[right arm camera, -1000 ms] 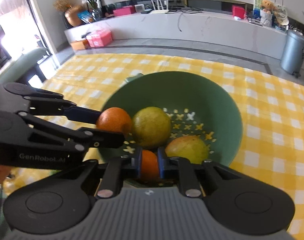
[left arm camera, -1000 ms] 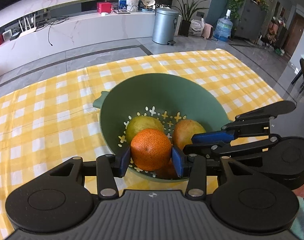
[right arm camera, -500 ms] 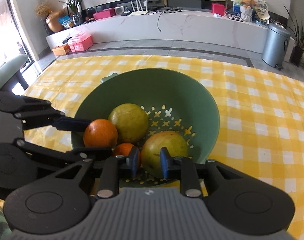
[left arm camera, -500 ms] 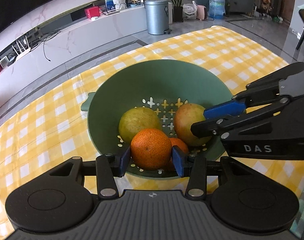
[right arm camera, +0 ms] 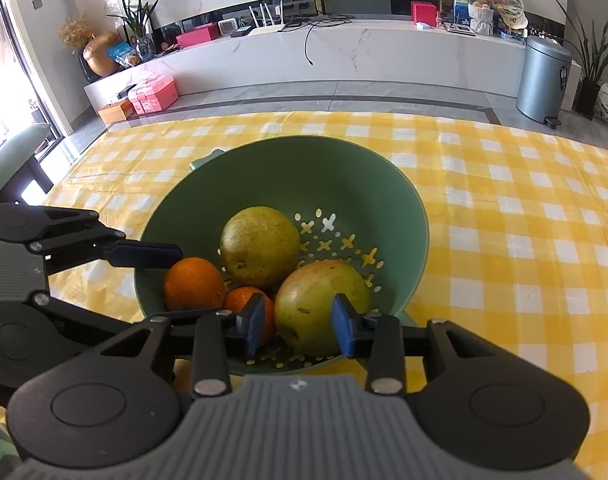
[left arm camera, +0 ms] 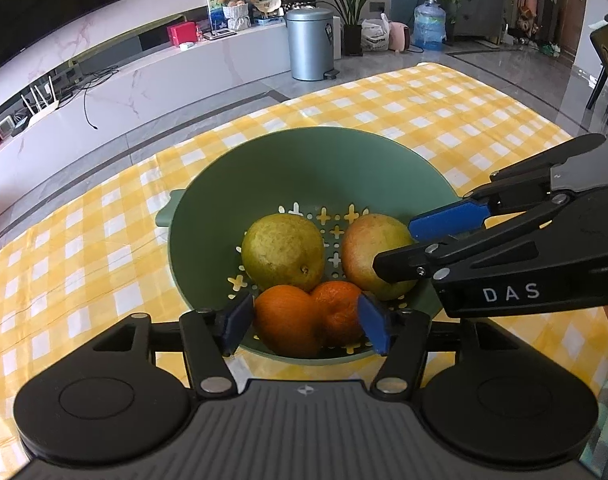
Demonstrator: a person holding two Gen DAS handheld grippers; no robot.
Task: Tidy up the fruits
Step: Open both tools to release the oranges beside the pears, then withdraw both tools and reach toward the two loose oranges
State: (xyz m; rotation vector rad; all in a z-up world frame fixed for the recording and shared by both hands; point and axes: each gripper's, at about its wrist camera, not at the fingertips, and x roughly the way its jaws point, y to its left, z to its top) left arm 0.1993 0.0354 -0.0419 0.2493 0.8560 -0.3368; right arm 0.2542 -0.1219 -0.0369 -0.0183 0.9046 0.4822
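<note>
Inside the green colander [left arm camera: 304, 168] on the checked tablecloth [left arm camera: 444, 120] lie two oranges [left arm camera: 287, 320], a pear [left arm camera: 281, 250] and a mango [left arm camera: 374, 254]. Tilted down over its near rim, the left gripper [left arm camera: 304, 322] is opening, pads clear of the oranges; the right gripper [right arm camera: 297, 326] is opening around the mango without pressing it.

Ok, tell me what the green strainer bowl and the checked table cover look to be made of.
Green strainer bowl: probably plastic, matte. It has one even colour, a soft sheen without sharp glints, and cleanly cut cross-shaped drain holes.
Yellow-and-white checked table cover: possibly a coated cloth or vinyl. It shows a faint gloss and lies flat with fine creases; the weave is too small to tell.
</note>
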